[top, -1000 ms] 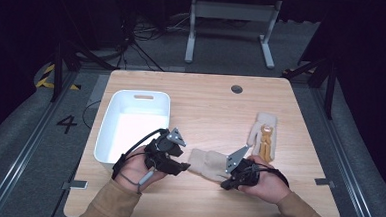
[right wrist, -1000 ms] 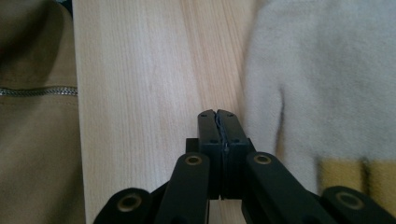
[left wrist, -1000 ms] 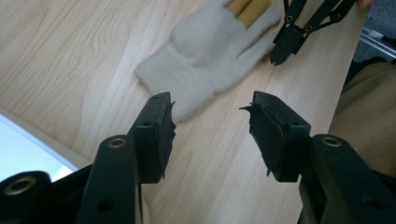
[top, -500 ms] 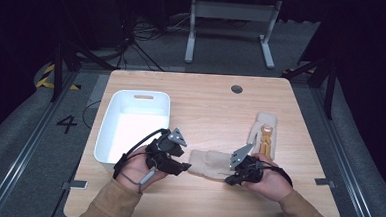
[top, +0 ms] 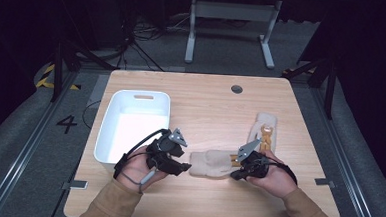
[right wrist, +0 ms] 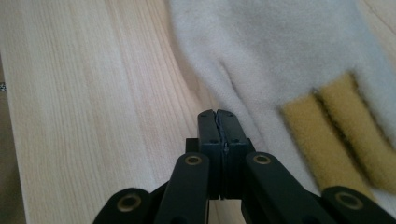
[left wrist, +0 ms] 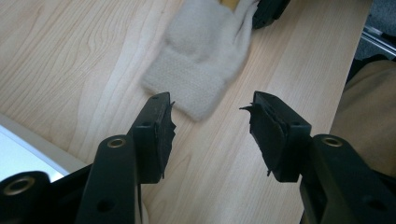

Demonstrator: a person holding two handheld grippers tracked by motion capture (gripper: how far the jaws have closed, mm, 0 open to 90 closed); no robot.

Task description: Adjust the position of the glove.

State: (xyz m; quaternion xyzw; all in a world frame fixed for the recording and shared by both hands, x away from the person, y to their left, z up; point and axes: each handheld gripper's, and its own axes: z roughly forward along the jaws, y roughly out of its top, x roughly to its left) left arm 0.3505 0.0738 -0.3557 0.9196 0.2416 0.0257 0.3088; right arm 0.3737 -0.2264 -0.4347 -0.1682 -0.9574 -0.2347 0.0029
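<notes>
Two cream fleece mittens on light wooden worktop [top: 206,106]. Right gripper [right wrist: 218,122] fingers closed, pinching near mitten [top: 210,162]. Left gripper [left wrist: 211,122] fingers open, empty, just short of its cuff.

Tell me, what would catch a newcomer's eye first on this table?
Probably the cream sock lying near the front edge of the wooden table, between two hand-held black grippers: the left gripper open by its cuff, the right gripper shut at its other end. Next, the white bin at the left.
</notes>
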